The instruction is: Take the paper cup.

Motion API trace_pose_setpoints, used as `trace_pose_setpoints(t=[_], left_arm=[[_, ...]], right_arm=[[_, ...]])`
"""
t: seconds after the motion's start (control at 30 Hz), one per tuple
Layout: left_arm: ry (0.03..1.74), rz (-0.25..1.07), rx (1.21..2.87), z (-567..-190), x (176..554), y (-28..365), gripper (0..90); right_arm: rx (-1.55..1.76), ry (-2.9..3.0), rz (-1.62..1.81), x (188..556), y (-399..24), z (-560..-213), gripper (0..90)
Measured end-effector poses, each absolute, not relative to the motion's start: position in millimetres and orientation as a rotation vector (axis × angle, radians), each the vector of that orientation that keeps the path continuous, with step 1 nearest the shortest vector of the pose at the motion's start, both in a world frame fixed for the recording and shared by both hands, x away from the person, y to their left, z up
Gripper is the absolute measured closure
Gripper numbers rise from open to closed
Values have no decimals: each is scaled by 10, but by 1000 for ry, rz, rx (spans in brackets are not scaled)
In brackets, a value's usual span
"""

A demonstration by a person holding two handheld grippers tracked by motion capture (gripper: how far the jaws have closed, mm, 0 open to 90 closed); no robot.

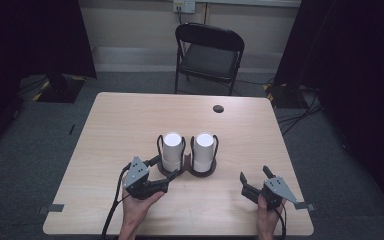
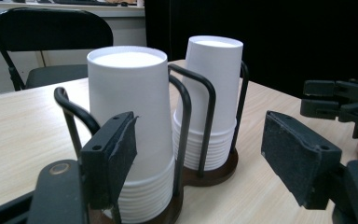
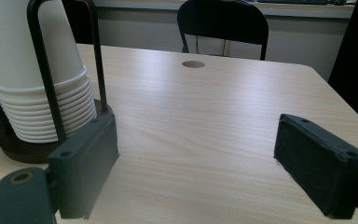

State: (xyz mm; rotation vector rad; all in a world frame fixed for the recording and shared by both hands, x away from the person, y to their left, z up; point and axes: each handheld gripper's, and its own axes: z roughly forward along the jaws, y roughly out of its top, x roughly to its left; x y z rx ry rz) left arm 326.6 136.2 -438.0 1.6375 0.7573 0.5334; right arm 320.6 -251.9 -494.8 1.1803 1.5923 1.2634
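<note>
The two stacks of upturned paper cups, left (image 1: 172,150) and right (image 1: 204,149), are plain white with no print. Their round holder bases (image 2: 214,173) are dark brown, and the bent wire loops (image 2: 204,88) around them black. The wooden bench (image 1: 125,125) is pale beige with a fine straight grain and one dark round hole (image 1: 218,108). The folding metal chair (image 1: 210,52) behind is black.
</note>
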Motion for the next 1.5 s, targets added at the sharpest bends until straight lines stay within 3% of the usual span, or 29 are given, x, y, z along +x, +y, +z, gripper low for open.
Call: trace_pose_setpoints(t=[0.6,0.73,0.77,1.5], left_arm=[[644,553,1644,-4143,3415,1018,283],[575,531,1638,-4112,3462,952,159],[577,549,1649,-4102,3474,932,228],[568,491,1720,-3927,3877,520,182]], right_arm=[[1182,1595,1262,3209,-2519,-4947,134],[1182,1595,1264,3210,-2520,-4947,135],[1182,1598,1263,3209,-2520,-4947,135],[1175,1614,1258,3219,-2513,-4945,136]])
